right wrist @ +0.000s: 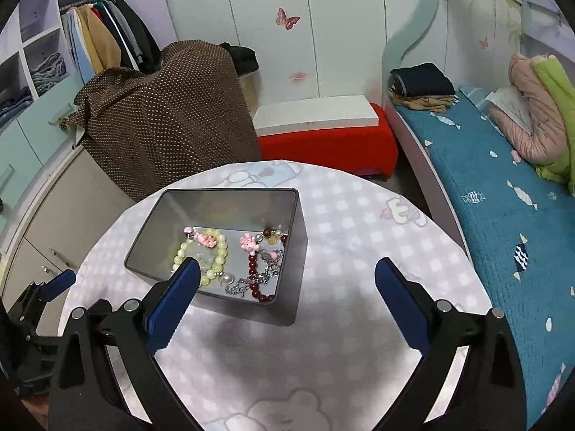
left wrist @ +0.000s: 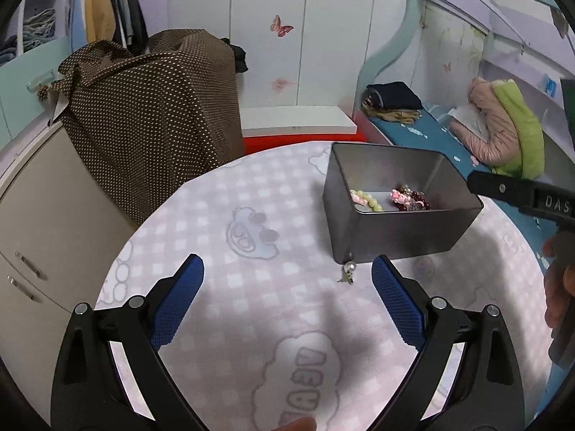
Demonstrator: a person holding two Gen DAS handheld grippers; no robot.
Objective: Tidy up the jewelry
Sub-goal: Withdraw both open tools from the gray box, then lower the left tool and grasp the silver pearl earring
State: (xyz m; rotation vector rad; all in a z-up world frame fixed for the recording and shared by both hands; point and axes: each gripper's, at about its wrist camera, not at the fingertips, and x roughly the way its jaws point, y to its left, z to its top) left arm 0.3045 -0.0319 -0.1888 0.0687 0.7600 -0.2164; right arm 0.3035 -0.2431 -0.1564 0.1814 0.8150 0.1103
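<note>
Left wrist view, claw: the left gripper [left wrist: 287, 276] hangs over the round table with a pale pink checked cloth [left wrist: 222, 222], its blue-padded fingers [left wrist: 179, 298] spread wide and empty.
Left wrist view, loose piece: a small silver pearl earring [left wrist: 348, 273] lies on the cloth, touching the near corner of the tin, between the two fingertips but not held.
Left wrist view, tin: a grey rectangular metal tin [left wrist: 399, 230] stands far right on the table, with beaded bracelets inside.
Left wrist view, right edge: the black body of the other gripper and part of a hand [left wrist: 559, 287] reach in beside the tin.
Right wrist view, claw: the right gripper [right wrist: 287, 273] is released, fingers well apart, holding nothing.
Right wrist view, in the way: its left finger [right wrist: 176, 305] overlaps the tin's near rim and hides part of the pale green bead bracelet [right wrist: 219, 255].
Right wrist view, contents: the tin [right wrist: 298, 273] holds a dark red bead bracelet [right wrist: 253, 269], pink charms and a silver chain [right wrist: 239, 287].
Right wrist view, surroundings: a brown dotted cloth [right wrist: 172, 115] drapes furniture beyond the table; a red bench [right wrist: 323, 143] and a blue bed [right wrist: 503, 197] lie far right.
</note>
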